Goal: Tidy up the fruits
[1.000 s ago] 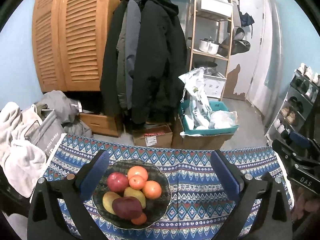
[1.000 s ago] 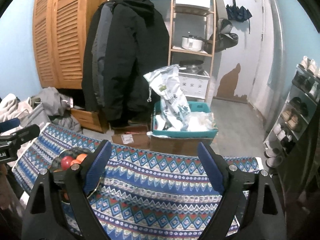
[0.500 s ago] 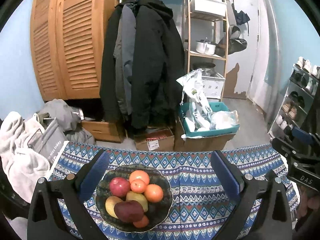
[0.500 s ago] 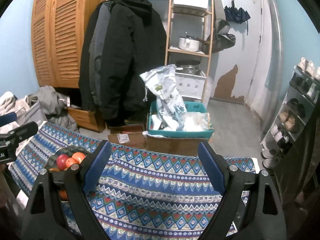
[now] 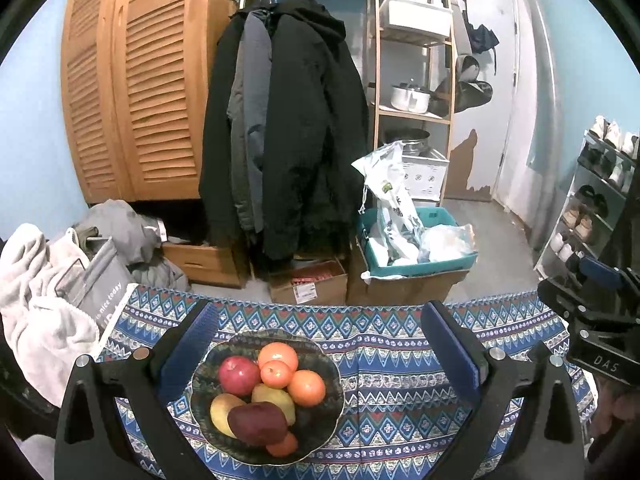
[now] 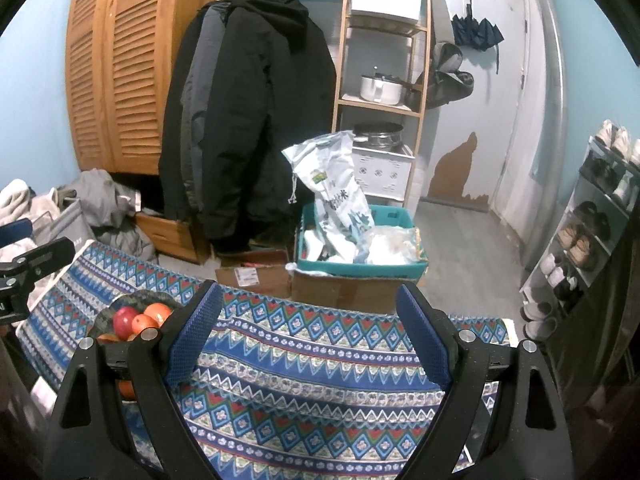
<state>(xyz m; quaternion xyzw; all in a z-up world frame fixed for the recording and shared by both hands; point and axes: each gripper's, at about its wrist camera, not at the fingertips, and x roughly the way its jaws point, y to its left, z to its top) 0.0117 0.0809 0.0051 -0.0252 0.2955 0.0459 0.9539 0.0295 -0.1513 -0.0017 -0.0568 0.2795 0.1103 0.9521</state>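
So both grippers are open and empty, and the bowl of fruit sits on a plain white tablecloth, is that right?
Not quite: the tablecloth is not plain white but blue with a zigzag pattern, as the left wrist view shows. The rest holds: the left gripper and right gripper are open and empty, and the bowl holds fruit.

White capitals "DAS" stand on the black body of the right tongs, seen at the right edge of the left wrist view. Left of the fruit bowl, a grey bag carries the words "nice today"; the letters before them are cut off. The white sack in the teal crate bears dark characters too blurred to read.
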